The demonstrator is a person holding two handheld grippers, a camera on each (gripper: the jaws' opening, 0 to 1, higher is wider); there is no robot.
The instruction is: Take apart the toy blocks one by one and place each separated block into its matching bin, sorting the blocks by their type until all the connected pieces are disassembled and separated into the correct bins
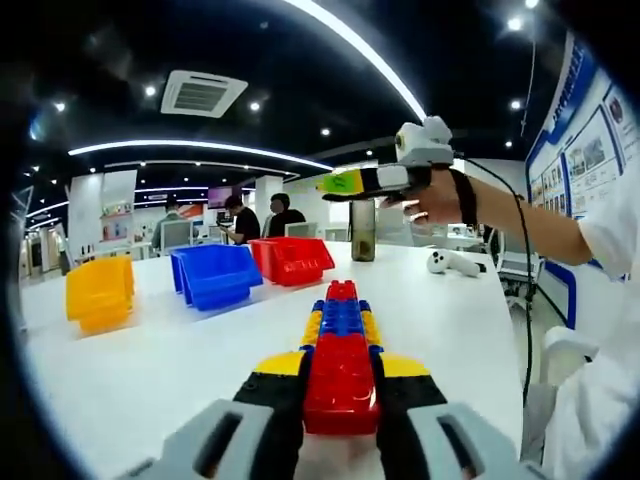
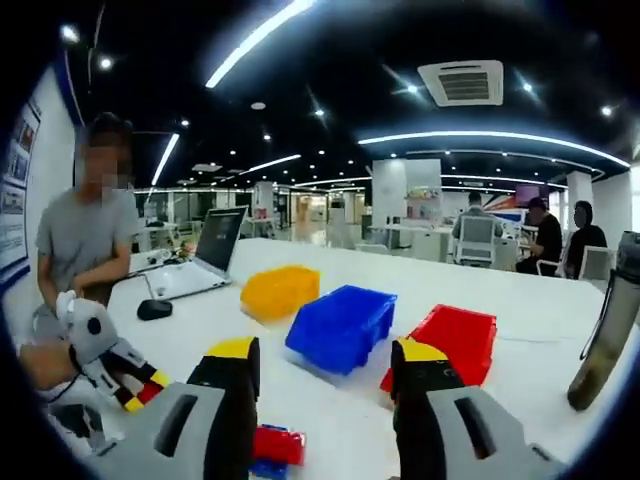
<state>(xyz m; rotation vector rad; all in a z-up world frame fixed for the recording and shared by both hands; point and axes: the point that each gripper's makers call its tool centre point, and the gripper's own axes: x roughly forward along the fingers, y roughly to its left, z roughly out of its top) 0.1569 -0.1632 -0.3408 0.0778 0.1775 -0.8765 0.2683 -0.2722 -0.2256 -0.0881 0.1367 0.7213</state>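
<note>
The left gripper (image 1: 340, 410) is closed on the near end of the block stack (image 1: 341, 350), its 2 jaws pressed against the sides of a large red block. The stack runs forward from the jaws, raised over the white table (image 1: 180, 350): red, then yellow, blue and a small red block at the far end. In the right gripper view the same stack (image 2: 272, 447) shows low between that gripper's jaws, with the left gripper (image 2: 135, 388) coming in from the left.

The right gripper (image 2: 322, 400) holds nothing; its jaws stand well apart. In the left gripper view it (image 1: 345, 183) is held high above the far part of the table, near a dark bottle (image 1: 362, 230).

3 bins stand in a row toward the table's far edge: yellow bin (image 1: 100, 292), blue bin (image 1: 216, 275), red bin (image 1: 292, 260).

Judged step: separate 1 block from the stack.

1. Keep the left grip firm and level on the large red block.
2. Bring the right gripper down to the far end and close it on the end block alone.
3. Peel the block off by tilting it, not by a straight pull.
4. Likely risk: clamping 2 blocks at once, which would detach a joined pair.
5. Carry the freed block to the bin of its colour.
</note>
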